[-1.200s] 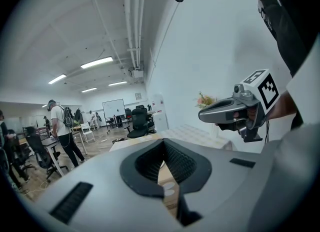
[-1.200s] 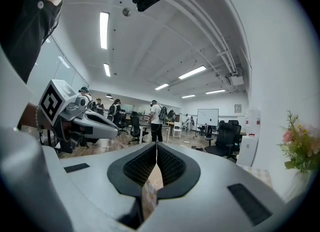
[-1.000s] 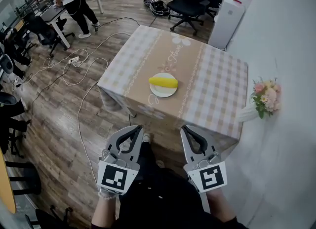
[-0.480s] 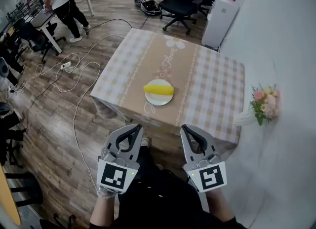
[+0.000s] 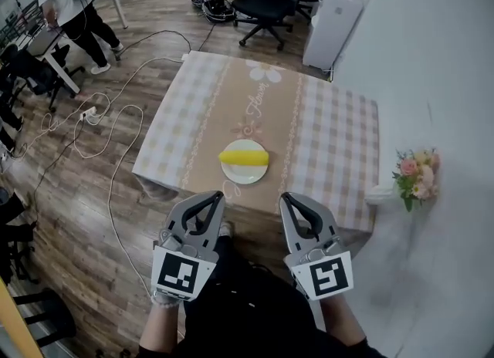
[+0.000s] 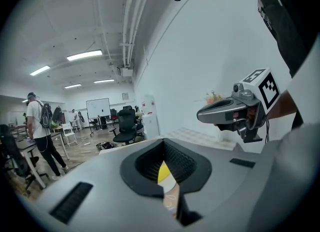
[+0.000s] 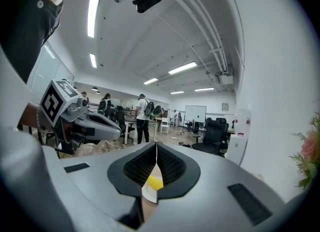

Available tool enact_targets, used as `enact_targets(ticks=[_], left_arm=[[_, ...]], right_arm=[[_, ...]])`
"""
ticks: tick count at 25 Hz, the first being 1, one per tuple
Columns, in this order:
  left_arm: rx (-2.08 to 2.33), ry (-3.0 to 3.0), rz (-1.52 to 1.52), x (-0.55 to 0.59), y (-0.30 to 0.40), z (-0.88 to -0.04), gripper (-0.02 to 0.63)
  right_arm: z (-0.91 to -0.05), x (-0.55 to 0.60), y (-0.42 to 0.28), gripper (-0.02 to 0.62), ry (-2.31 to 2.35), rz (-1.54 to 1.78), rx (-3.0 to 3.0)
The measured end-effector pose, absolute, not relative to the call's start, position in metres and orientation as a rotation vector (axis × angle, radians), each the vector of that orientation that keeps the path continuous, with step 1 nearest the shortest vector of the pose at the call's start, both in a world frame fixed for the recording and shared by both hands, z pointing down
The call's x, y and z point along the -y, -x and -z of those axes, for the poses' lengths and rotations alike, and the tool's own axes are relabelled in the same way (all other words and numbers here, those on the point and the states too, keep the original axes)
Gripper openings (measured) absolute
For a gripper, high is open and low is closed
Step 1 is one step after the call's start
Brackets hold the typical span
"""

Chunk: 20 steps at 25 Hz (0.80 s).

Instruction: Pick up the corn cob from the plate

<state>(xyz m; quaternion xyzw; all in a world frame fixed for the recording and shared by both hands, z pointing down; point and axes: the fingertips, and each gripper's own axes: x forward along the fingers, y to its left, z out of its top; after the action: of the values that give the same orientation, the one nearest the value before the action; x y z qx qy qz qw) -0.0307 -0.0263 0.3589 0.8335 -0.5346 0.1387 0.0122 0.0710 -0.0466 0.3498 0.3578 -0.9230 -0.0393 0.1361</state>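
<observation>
Grey plastic jaws pressed together and empty on both the left gripper (image 5: 214, 196) and right gripper (image 5: 287, 197), short of the checked beige tablecloth (image 5: 332, 140). Ahead, the yellow corn cob (image 5: 244, 157) lies untouched on its round white plate (image 5: 245, 180). Reach, open, grasp, lift: all of it's left to do.

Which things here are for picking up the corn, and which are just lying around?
For the job: corn cob, plate, left tongs, right tongs.
Just lying about: flowers, office chair, floor cables, checked tablecloth.
</observation>
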Motion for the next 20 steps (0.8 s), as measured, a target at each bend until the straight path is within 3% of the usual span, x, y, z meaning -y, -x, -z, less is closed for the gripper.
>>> enact_targets(ticks=[20], left_arm=[[1.452, -2.794, -0.429, 0.135, 0.096, -0.358, 0.012]], right_arm=[[-0.346, 0.136, 0.002, 0.041, -1.206, 0.107, 2.574]])
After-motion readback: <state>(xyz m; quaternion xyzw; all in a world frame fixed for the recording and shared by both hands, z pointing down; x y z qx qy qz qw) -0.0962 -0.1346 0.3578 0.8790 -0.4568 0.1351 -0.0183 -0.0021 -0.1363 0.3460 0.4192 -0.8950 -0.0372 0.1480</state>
